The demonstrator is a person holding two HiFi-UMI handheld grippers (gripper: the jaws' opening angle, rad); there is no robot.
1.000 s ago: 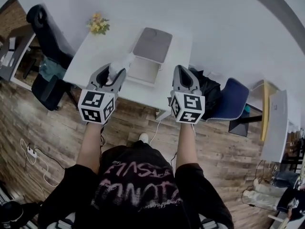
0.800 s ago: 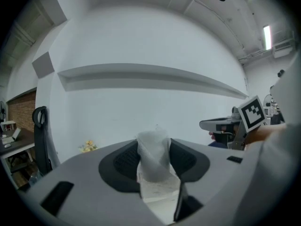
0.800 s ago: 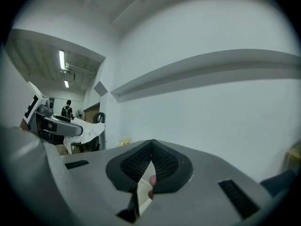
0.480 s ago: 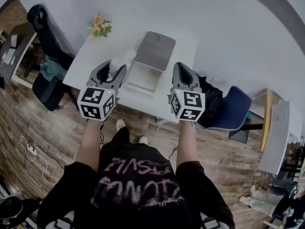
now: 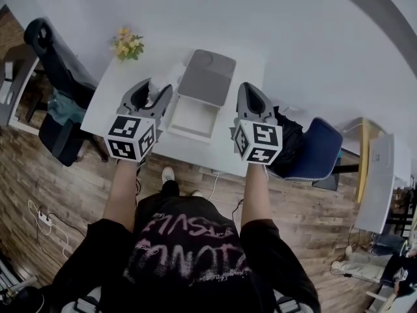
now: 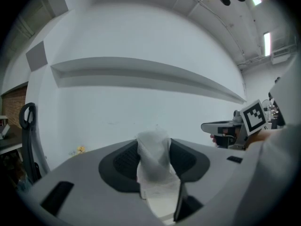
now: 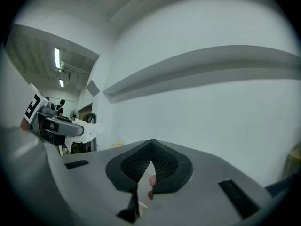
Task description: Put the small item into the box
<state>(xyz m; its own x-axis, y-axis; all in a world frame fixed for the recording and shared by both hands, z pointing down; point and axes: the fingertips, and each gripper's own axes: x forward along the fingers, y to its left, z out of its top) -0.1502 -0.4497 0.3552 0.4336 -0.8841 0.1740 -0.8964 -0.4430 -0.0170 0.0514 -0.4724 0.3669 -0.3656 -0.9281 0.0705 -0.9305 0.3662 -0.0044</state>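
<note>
On the white table (image 5: 107, 106) an open box (image 5: 193, 117) shows a white inside, its grey lid (image 5: 208, 77) folded back on the far side. My left gripper (image 5: 155, 90) hovers just left of the box, shut on a small soft white item (image 5: 161, 82). In the left gripper view the white item (image 6: 153, 161) is pinched between the dark pads and sticks up past them. My right gripper (image 5: 251, 91) hovers at the box's right side; its jaws (image 7: 151, 157) meet at the tips with nothing between them.
A bunch of yellow flowers (image 5: 127, 44) stands at the table's far left corner. A black office chair (image 5: 49, 51) is left of the table. A black bag (image 5: 287, 132) and a blue chair (image 5: 317, 150) stand to its right. Wooden floor lies below.
Both grippers have moved forward from the table's near edge to either side of the box. The left one still holds the white item. The person has stepped closer.
</note>
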